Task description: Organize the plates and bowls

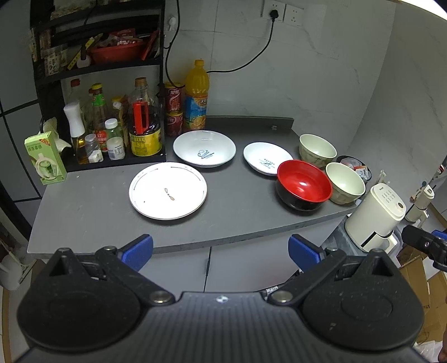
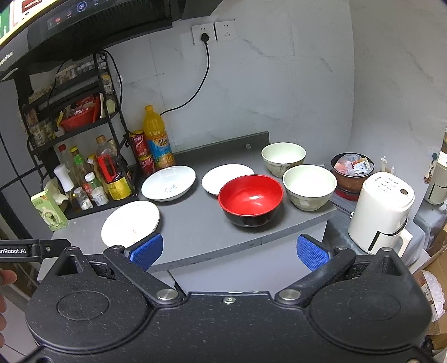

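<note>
Left wrist view: left claw (image 1: pixel 220 248) spread wide, blue pads (image 1: pixel 138 251) holding nothing, hanging off the front edge of the grey tabletop (image 1: pixel 92 206). Bare strip of tabletop runs along the front edge ahead of the claw, and another between the rimmed flat plate (image 1: pixel 167 190) and the red bowl (image 1: pixel 304 184).

Dishes: flat plate front-left; deep white plate with blue lettering (image 1: pixel 204 148) just behind it; small white plate (image 1: pixel 266 158) to the right, with the red bowl in front of its right edge, contact cannot be told. Two cream bowls, one at the back (image 1: pixel 317 150) and one nearer (image 1: pixel 345 183), the nearer close against the red bowl. All sit upright, none stacked.

Right wrist view: right claw (image 2: pixel 229 251) also wide open and empty, off the tabletop (image 2: pixel 195 223) front edge, facing the red bowl (image 2: pixel 250 199). Its left pad covers part of the flat plate (image 2: pixel 130 223).

View differences: right view shows a range hood (image 2: pixel 83 25) overhead and the full bowl of packets (image 2: pixel 352 167) beyond the tabletop's right end. Left view shows the tip of the right claw at its right border.

Surroundings: black rack of bottles (image 1: pixel 111 131) at left rear, orange juice bottle (image 1: pixel 197 95) and red cans (image 1: pixel 173 107) beside it, green carton (image 1: pixel 44 157) at the left edge, white appliance (image 1: pixel 374 216) lower right, grey marbled wall with sockets (image 1: pixel 282 11).
</note>
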Available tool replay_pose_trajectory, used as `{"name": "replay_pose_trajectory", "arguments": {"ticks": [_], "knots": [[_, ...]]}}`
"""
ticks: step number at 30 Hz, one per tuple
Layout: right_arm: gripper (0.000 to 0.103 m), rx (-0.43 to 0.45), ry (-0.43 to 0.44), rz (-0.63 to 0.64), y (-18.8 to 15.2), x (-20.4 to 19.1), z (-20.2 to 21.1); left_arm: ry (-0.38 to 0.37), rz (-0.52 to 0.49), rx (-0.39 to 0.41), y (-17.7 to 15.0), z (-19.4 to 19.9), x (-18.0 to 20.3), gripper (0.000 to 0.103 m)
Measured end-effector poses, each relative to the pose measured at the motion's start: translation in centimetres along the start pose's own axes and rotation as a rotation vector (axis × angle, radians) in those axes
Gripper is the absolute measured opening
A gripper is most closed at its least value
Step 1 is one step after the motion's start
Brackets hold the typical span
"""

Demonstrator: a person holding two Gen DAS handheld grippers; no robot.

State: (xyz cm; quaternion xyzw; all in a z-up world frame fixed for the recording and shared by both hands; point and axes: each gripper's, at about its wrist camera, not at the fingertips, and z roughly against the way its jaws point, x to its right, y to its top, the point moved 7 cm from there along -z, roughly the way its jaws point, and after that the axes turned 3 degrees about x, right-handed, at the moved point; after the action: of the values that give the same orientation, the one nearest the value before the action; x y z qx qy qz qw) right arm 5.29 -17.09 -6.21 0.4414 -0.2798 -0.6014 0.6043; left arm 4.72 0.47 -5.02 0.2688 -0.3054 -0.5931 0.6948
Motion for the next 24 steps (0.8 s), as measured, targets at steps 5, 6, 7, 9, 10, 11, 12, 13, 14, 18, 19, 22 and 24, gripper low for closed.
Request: {"name": "replay_pose_trajectory", "arguments": {"ticks": [5,6,7,9,10,11,12,13,14,18,19,22,24], "knots": [[0.103,0.000,0.001,0.002,0.03,-0.05,-0.07,0.003,0.017,-0.014,-0.10,-0.42,-0.31,0.102],[0.103,0.000,0.001,0.003,0.03,-0.07,-0.09,0.004,0.015,-0.012,-0.08,-0.39,-0.35,0.102],[0.103,0.001,0.001,0.003,0.07,-0.07,-0.12,0.006,0.014,-0.010,-0.05,-0.37,-0.35,0.102],[0.103,0.004,0.003,0.004,0.17,-0.15,-0.16,0.005,0.017,-0.006,0.06,-0.28,-0.40,0.102],[0.103,0.006,0.004,0.005,0.27,-0.19,-0.22,0.005,0.020,-0.005,0.14,-0.25,-0.42,0.102],[0.103,0.010,0.001,0.005,0.27,-0.11,-0.22,0.006,0.020,-0.003,0.21,-0.21,-0.43,0.102],[0.103,0.014,-0.005,0.006,0.30,-0.07,-0.20,0.009,0.020,-0.002,0.24,-0.19,-0.43,0.102],[0.103,0.016,-0.006,0.006,0.28,-0.01,-0.15,0.010,0.020,-0.002,0.24,-0.18,-0.42,0.102],[0.103,0.019,-0.002,0.000,0.32,-0.01,-0.07,0.009,0.019,-0.003,0.26,-0.20,-0.41,0.102],[0.103,0.020,-0.003,-0.005,0.40,-0.02,-0.07,0.009,0.008,-0.002,0.55,-0.34,-0.34,0.102],[0.103,0.019,-0.003,-0.004,0.40,-0.07,-0.05,0.008,0.006,0.000,0.63,-0.31,-0.32,0.102],[0.103,0.013,0.003,-0.004,0.33,-0.21,-0.12,0.007,0.005,0.004,0.74,-0.27,-0.32,0.102],[0.103,0.011,0.005,-0.002,0.33,-0.16,-0.19,0.008,0.005,0.003,0.73,-0.27,-0.35,0.102]]}}
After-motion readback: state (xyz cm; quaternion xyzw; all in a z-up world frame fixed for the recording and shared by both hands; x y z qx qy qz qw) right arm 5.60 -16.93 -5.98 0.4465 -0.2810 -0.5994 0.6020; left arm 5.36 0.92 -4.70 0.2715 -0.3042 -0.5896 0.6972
